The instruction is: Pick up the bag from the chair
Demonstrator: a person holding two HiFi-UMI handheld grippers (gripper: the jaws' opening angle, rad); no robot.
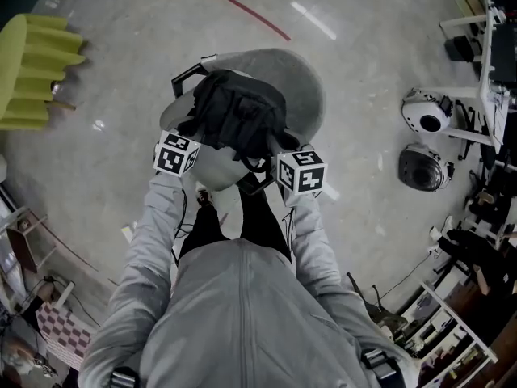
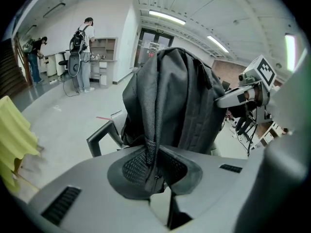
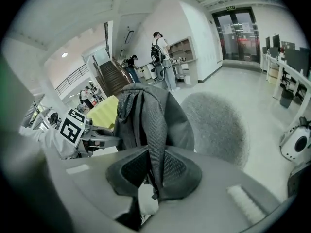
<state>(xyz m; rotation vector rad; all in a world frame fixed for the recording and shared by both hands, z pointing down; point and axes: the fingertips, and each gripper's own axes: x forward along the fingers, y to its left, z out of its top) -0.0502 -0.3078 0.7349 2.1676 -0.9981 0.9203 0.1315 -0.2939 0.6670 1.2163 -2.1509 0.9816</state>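
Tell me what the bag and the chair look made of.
Bag: dark woven fabric, probably nylon, matte; its strap shows a mesh weave. Chair: seat shell covered in grey fuzzy, felt-like textile, matte; armrest looks like black plastic.

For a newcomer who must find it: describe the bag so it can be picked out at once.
Find the pale grey round chair in the middle of the grey floor. Over its seat hangs the bag, its straps pinched in the left hand-held gripper and the right hand-held gripper. It is the only dark, crumpled fabric thing there, against the chair's light fuzzy shell.
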